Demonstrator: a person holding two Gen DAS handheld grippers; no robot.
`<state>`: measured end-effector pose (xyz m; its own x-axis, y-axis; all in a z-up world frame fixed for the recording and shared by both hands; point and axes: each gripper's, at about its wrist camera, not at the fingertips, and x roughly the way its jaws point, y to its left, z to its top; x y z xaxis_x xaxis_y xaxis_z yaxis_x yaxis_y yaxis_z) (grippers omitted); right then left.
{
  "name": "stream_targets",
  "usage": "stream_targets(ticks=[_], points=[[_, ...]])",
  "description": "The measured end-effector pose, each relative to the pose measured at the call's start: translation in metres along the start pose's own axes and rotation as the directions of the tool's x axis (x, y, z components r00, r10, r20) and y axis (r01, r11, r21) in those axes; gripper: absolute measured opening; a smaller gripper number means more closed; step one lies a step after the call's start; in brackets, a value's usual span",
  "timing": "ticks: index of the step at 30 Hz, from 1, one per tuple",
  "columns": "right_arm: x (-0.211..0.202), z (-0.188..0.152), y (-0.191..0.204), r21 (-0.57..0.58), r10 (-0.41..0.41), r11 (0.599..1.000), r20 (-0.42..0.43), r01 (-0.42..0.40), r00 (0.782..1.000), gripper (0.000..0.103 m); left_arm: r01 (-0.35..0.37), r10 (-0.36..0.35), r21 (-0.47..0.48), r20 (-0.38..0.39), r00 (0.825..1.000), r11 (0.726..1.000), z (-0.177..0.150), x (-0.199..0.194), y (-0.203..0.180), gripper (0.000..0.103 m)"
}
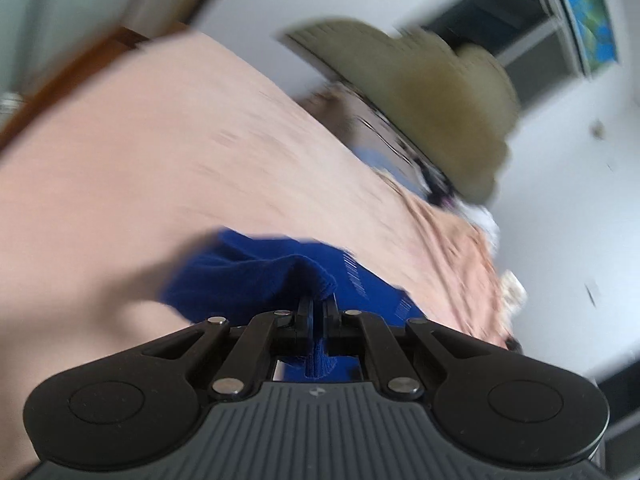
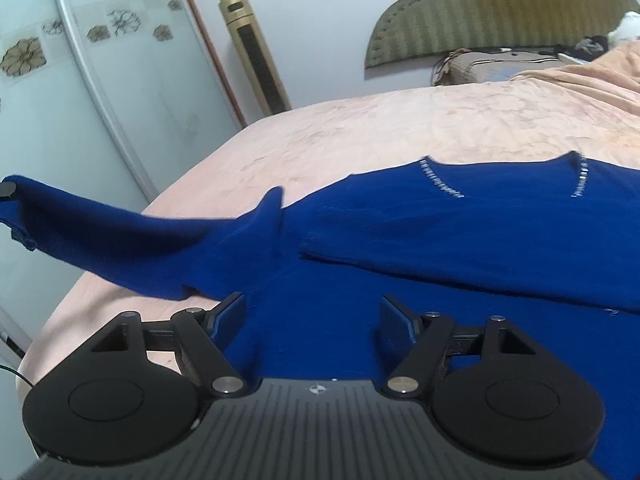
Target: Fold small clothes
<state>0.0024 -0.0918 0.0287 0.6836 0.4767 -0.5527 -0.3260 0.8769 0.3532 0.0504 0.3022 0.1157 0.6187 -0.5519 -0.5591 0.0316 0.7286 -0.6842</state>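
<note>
A royal-blue knit sweater point(image 2: 460, 236) with small silver trim lies spread on a peach bedspread point(image 2: 400, 132). Its left sleeve point(image 2: 120, 236) is lifted off the bed and stretched out to the left. My left gripper point(image 1: 318, 306) is shut on the blue sleeve cuff point(image 1: 256, 272); the left wrist view is tilted and blurred. A part of the left gripper point(image 2: 7, 191) shows at the sleeve's end in the right wrist view. My right gripper point(image 2: 312, 316) is open and empty, hovering just over the sweater's lower body.
An olive padded headboard point(image 2: 500, 8) and pillows point(image 2: 496, 62) lie at the far right. A gold tower fan point(image 2: 256, 52) stands by the wall. A glass wardrobe door point(image 2: 80, 80) is on the left, beyond the bed's edge.
</note>
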Motion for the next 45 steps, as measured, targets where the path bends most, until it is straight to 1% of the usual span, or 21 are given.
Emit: stream_targets(ticks=[2, 5, 8, 10, 12, 14, 16, 18, 19, 20, 21, 22, 24, 28, 31, 32, 35, 39, 41, 43, 45], points=[[-0.007, 0.001, -0.011, 0.023, -0.014, 1.000, 0.019, 0.014, 1.000, 0.077, 0.065, -0.064, 0.018, -0.062, 0.996, 0.998, -0.005, 0.030, -0.024, 0.004], [-0.022, 0.002, -0.032, 0.070, -0.050, 0.997, 0.059, 0.045, 0.997, 0.077, 0.148, -0.135, 0.060, -0.178, 0.975, 0.987, -0.022, 0.082, -0.069, 0.004], [-0.039, 0.001, -0.058, 0.121, -0.106, 0.988, 0.100, 0.094, 0.989, 0.078, 0.219, -0.171, 0.125, -0.314, 0.934, 0.968, -0.043, 0.149, -0.108, 0.004], [-0.054, -0.001, -0.078, 0.161, -0.163, 0.977, 0.129, 0.142, 0.978, 0.078, 0.233, -0.135, 0.203, -0.403, 0.905, 0.951, -0.058, 0.202, -0.132, 0.005], [-0.064, -0.005, -0.097, 0.205, -0.221, 0.960, 0.145, 0.189, 0.964, 0.078, 0.180, -0.049, 0.239, -0.468, 0.882, 0.954, -0.071, 0.246, -0.143, 0.006], [-0.074, -0.009, -0.115, 0.243, -0.265, 0.944, 0.151, 0.224, 0.952, 0.078, 0.149, -0.023, 0.228, -0.477, 0.879, 0.962, -0.076, 0.265, -0.144, 0.008], [-0.083, -0.015, -0.130, 0.274, -0.298, 0.929, 0.153, 0.249, 0.942, 0.078, 0.171, -0.060, 0.213, -0.447, 0.893, 0.962, -0.075, 0.266, -0.144, 0.009], [-0.089, -0.020, -0.142, 0.298, -0.321, 0.917, 0.153, 0.266, 0.935, 0.079, 0.197, -0.089, 0.233, -0.407, 0.909, 0.952, -0.072, 0.249, -0.139, 0.017], [-0.089, -0.023, -0.146, 0.308, -0.327, 0.912, 0.149, 0.271, 0.933, 0.079, 0.193, -0.087, 0.248, -0.382, 0.920, 0.949, -0.069, 0.242, -0.139, 0.037], [-0.088, -0.024, -0.150, 0.317, -0.328, 0.909, 0.146, 0.270, 0.933, 0.079, 0.180, -0.080, 0.267, -0.349, 0.934, 0.947, -0.065, 0.234, -0.137, 0.071], [-0.087, -0.025, -0.153, 0.326, -0.323, 0.908, 0.142, 0.264, 0.936, 0.079, 0.157, -0.068, 0.283, -0.302, 0.951, 0.946, -0.062, 0.223, -0.134, 0.086], [-0.084, -0.026, -0.155, 0.332, -0.312, 0.908, 0.136, 0.254, 0.940, 0.079, 0.129, -0.056, 0.287, -0.248, 0.967, 0.949, -0.057, 0.208, -0.129, 0.095], [-0.079, -0.027, -0.157, 0.328, -0.285, 0.916, 0.128, 0.231, 0.950, 0.079, 0.082, -0.033, 0.296, -0.168, 0.985, 0.952, -0.049, 0.191, -0.121, 0.095], [-0.072, -0.029, -0.146, 0.257, -0.249, 0.942, 0.105, 0.216, 0.963, 0.079, -0.034, 0.062, 0.298, -0.086, 0.994, 0.954, -0.043, 0.171, -0.093, 0.095], [-0.066, -0.030, -0.146, 0.250, -0.188, 0.955, 0.083, 0.162, 0.979, 0.077, -0.147, 0.165, 0.298, -0.036, 0.986, 0.943, -0.052, 0.166, -0.073, 0.095], [-0.063, -0.030, -0.147, 0.263, -0.180, 0.952, 0.076, 0.154, 0.981, 0.072, -0.188, 0.204, 0.315, -0.019, 0.979, 0.930, -0.057, 0.166, -0.070, 0.095], [-0.055, -0.029, -0.149, 0.304, -0.147, 0.945, 0.061, 0.122, 0.987, 0.054, -0.320, 0.327, 0.409, 0.055, 0.943, 0.854, -0.076, 0.166, -0.067, 0.095], [-0.038, -0.023, -0.142, 0.260, -0.147, 0.956, 0.031, 0.134, 0.989, 0.035, -0.414, 0.412, 0.516, 0.126, 0.902, 0.750, -0.096, 0.172, -0.070, 0.095], [-0.032, -0.020, -0.140, 0.240, -0.174, 0.956, 0.012, 0.166, 0.985, 0.006, -0.444, 0.434, 0.540, 0.155, 0.887, 0.715, -0.100, 0.177, -0.074, 0.095], [-0.033, -0.015, -0.134, 0.208, -0.185, 0.962, 0.018, 0.177, 0.983, 0.006, -0.483, 0.450, 0.537, 0.202, 0.870, 0.692, -0.100, 0.179, -0.075, 0.095], [-0.038, -0.002, -0.128, 0.157, -0.187, 0.971, 0.044, 0.178, 0.981, 0.006, -0.519, 0.469, 0.503, 0.234, 0.852, 0.691, -0.093, 0.179, -0.073, 0.095]])
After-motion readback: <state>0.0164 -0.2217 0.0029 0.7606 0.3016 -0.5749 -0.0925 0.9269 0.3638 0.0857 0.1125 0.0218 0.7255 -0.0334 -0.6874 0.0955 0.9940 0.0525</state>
